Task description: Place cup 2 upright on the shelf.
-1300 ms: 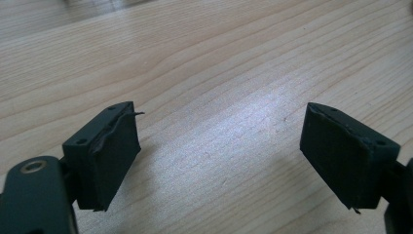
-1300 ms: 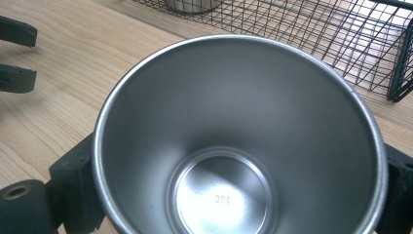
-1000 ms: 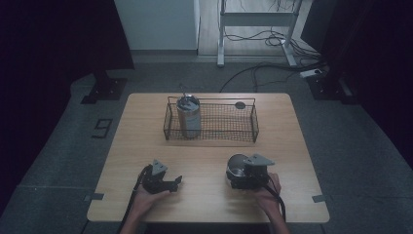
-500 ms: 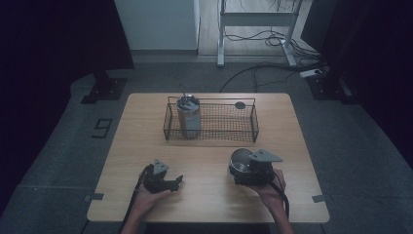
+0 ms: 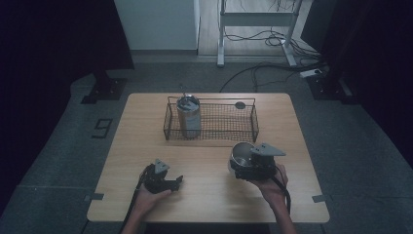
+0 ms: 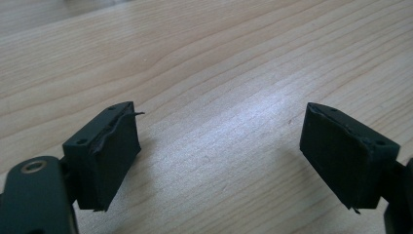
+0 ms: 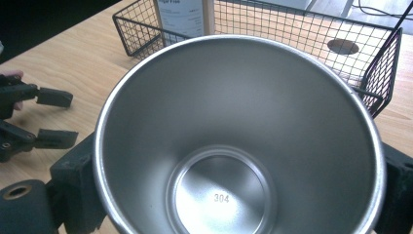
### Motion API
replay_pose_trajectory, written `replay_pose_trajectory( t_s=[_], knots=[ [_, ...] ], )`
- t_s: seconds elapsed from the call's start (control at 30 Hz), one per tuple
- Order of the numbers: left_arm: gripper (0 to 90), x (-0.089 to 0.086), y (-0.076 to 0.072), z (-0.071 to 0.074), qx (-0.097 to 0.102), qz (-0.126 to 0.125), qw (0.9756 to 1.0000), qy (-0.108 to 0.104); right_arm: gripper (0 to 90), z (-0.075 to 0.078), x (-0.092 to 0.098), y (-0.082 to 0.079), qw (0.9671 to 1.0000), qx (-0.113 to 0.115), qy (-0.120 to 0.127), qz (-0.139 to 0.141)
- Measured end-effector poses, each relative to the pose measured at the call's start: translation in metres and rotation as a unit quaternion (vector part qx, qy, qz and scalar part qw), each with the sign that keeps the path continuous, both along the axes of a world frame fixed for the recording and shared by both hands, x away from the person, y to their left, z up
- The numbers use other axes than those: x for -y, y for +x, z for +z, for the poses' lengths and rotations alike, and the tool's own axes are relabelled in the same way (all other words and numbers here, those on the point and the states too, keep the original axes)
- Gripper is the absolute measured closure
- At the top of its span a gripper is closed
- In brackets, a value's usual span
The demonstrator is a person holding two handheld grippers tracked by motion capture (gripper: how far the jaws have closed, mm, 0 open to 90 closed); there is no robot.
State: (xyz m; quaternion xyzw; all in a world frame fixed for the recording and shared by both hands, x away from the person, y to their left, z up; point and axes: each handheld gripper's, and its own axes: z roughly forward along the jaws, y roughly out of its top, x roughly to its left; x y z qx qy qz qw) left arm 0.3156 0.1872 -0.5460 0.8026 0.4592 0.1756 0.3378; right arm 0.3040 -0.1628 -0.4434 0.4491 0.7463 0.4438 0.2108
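Observation:
A shiny steel cup (image 5: 241, 151) (image 7: 234, 146) is held just above the wooden table (image 5: 209, 161) at the front right, with my right gripper (image 5: 238, 162) shut on it, one jaw on each side of its wall. The cup is empty and its mouth faces the right gripper view. My left gripper (image 5: 168, 181) (image 6: 219, 156) rests low over the table at the front left, open, with bare wood between its pads. From the right gripper view the left gripper (image 7: 48, 117) lies off to the left.
A black wire basket (image 5: 253, 122) (image 7: 380, 63) stands across the middle of the table. An upright can (image 5: 189, 116) (image 7: 182, 17) is in its left end. A dark round hole (image 5: 239, 105) (image 7: 343, 46) sits in the tabletop behind the basket.
My right gripper has risen with the steel cup in it. The left gripper has stayed where it was.

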Motion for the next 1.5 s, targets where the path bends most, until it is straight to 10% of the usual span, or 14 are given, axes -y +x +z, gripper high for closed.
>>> replay_pose_trajectory(
  t_s=[1.5],
  knots=[
    [14.6, 0.002, 0.002, -0.001, -0.005, 0.011, 0.9998, 0.015, 6.8, 0.039, 0.004, 0.053, 0.9998, -0.011, 0.019, -0.002]
  ],
)
